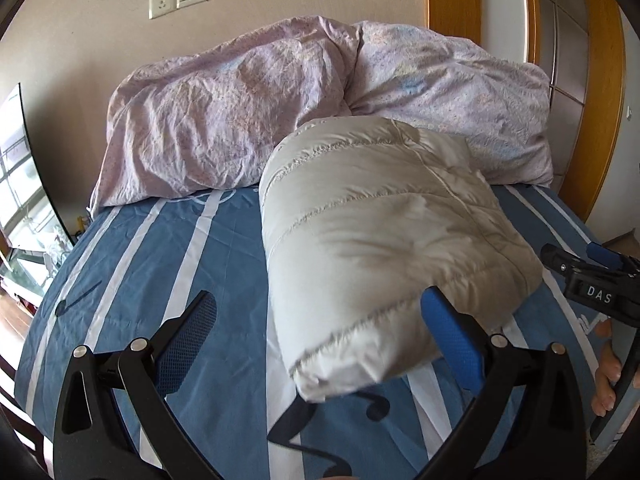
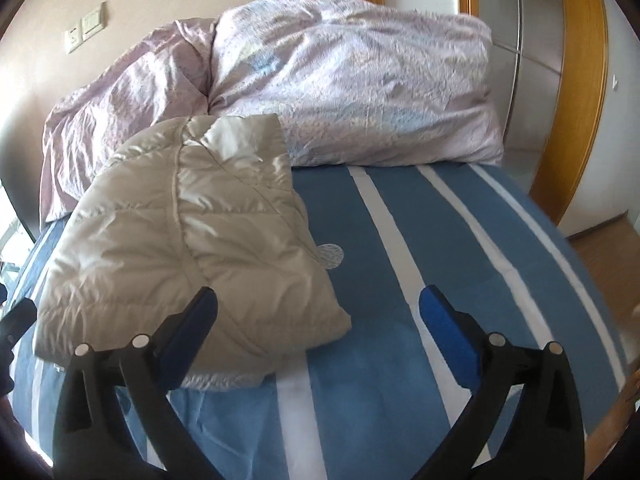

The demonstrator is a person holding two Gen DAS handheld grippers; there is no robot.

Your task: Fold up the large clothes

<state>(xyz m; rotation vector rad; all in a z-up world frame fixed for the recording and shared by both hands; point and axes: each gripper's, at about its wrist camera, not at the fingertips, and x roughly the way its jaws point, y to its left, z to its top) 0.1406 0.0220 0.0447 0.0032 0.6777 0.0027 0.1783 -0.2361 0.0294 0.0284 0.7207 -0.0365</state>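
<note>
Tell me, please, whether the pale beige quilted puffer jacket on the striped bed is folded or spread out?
Folded: the pale beige quilted puffer jacket lies as a compact, puffy rectangular bundle on the blue-and-white striped bedsheet, with no sleeves splayed out.

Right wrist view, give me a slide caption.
Folded beige puffer jacket on the blue striped bedsheet, right gripper open above it, nothing between its fingers.

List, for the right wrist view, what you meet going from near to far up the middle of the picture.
Right tool, open over the bed → blue striped sheet → folded beige puffer jacket → crumpled lilac duvet → wall.
</note>
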